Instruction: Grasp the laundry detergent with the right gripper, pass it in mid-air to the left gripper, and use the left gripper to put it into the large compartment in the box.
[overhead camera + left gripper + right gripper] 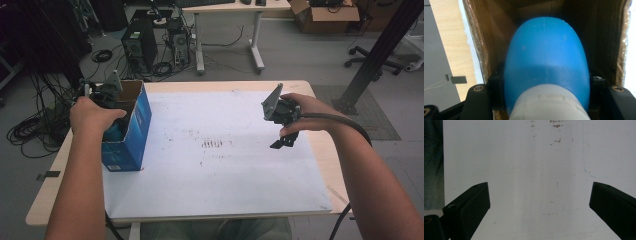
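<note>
A blue cardboard box [132, 132] with an open top stands on the left side of the white mat [220, 170]. My left gripper [107, 102] reaches down into it. In the left gripper view a blue rounded object with a white neck [546, 62] sits between the two jaws, inside the box's brown walls [481, 45]; the jaws press against its sides. My right gripper [285, 140] hangs above the mat's right part, its jaws wide apart with nothing between them. Its fingers [471, 205] frame bare white mat [536, 170].
The mat carries brownish stains [212, 144] near its middle. Wooden table edge [330, 165] shows around the mat. Beyond the table stand computer towers [140, 47], cables, a desk and a cardboard box [325, 15].
</note>
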A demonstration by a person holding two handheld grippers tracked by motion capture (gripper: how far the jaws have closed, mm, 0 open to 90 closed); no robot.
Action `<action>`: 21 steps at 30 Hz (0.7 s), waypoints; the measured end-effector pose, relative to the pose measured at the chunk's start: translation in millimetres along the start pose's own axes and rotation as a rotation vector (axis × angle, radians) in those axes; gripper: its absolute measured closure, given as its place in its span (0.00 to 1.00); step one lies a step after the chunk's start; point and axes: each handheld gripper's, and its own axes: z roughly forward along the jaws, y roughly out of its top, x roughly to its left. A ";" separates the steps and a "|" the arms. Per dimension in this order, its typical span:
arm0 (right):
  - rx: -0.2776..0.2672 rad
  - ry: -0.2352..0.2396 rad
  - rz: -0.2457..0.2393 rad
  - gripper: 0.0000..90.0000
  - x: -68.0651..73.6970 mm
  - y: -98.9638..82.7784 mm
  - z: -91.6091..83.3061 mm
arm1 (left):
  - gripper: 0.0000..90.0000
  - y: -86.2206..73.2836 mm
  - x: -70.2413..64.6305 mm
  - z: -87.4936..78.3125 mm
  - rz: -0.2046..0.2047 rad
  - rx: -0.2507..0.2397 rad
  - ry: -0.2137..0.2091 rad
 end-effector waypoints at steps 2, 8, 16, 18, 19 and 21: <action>-0.002 0.001 -0.002 0.04 -0.1 0.5 0.9 | 0.42 -0.2 -0.1 1.9 0.000 0.003 -0.001; -0.002 0.002 -0.004 0.04 -0.3 1.8 2.3 | 0.42 -1.7 0.7 7.9 -0.003 0.008 -0.006; -0.002 0.000 -0.002 0.04 -0.6 1.9 2.4 | 0.42 -2.3 1.0 10.6 -0.003 -0.006 -0.008; -0.003 -0.001 -0.002 0.04 -0.6 1.7 2.4 | 0.42 -2.3 0.4 10.8 -0.002 -0.009 -0.005; -0.002 -0.001 -0.002 0.04 -0.6 1.7 2.4 | 0.42 -2.3 0.2 10.8 -0.001 -0.010 -0.004; -0.004 -0.003 -0.001 0.04 -0.7 1.5 2.1 | 0.42 -2.1 -0.1 10.9 0.000 -0.012 -0.003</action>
